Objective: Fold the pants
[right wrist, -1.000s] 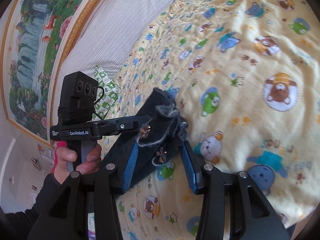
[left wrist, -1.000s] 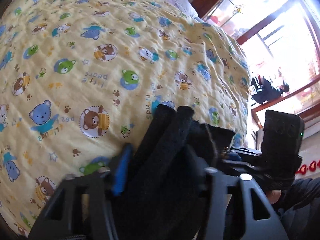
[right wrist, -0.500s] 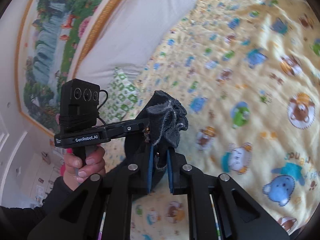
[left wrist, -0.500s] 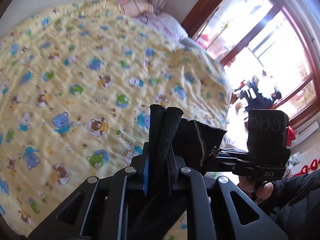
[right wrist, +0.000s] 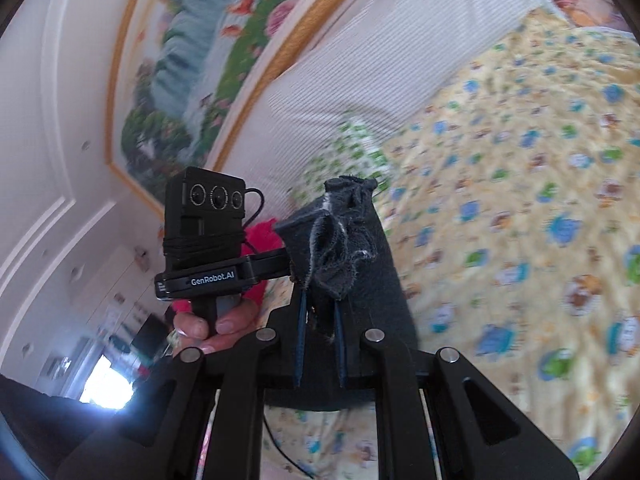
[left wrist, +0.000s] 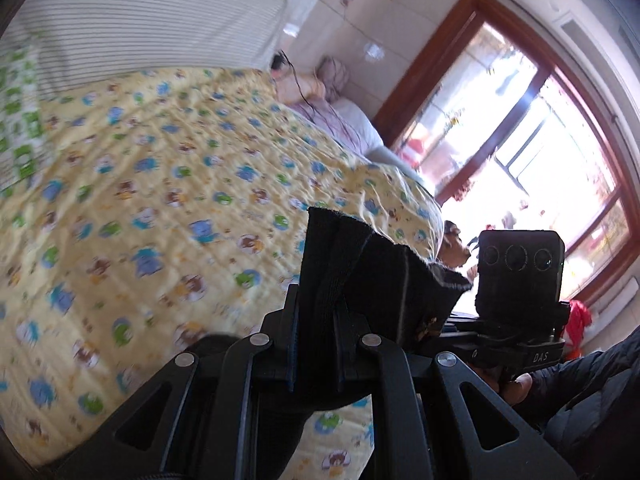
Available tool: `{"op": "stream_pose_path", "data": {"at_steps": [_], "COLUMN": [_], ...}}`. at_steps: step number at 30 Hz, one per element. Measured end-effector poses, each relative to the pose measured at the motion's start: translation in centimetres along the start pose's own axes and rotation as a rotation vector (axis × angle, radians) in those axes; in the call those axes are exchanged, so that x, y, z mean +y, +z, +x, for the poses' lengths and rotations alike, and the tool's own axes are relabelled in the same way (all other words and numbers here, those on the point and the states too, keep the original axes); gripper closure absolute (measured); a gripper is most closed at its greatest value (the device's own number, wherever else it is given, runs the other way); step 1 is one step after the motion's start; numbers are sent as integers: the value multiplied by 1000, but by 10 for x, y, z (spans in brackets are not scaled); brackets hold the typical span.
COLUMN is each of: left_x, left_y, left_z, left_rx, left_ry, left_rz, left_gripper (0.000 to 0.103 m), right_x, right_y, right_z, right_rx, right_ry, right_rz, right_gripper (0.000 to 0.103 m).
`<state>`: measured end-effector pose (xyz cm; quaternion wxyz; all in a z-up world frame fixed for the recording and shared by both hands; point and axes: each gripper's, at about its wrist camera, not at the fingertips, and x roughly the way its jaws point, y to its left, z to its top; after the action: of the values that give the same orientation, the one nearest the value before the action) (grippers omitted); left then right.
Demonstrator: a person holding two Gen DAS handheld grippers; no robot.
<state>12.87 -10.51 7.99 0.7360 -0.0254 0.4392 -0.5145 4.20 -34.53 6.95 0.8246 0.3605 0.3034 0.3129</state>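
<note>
Holding the dark pants [left wrist: 360, 280] pinched in both left gripper [left wrist: 316, 344] and right gripper [right wrist: 320, 336] above the quilt [left wrist: 160, 200], you risk the thin bunched edge slipping free.

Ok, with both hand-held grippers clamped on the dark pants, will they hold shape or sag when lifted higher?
Probably sag: the pants bunch into soft folds above the left hand-held gripper and hang limp below the right hand-held gripper. The knit looks thick and fuzzy, so slipping seems unlikely. Likely light: both narrow pinches carry them clear of the quilt.
</note>
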Motion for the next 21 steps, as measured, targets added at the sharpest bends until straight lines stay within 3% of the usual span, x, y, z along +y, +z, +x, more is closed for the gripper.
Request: {"op": "stream_pose_path", "data": {"at_steps": [9, 21], "left_x": [45, 94], "left_y": [-53, -119], "left_z": [-44, -53], "left_rx": [-71, -98], "left_ry": [72, 118], "left_rz": [-116, -270], "left_gripper": [90, 93], "right_x": [22, 11], "right_y": [-27, -67], "right_z": [65, 130], "right_rx": [138, 299], "right_ry": [62, 52], "right_rz": [-69, -67], "right_gripper": [89, 89]}}
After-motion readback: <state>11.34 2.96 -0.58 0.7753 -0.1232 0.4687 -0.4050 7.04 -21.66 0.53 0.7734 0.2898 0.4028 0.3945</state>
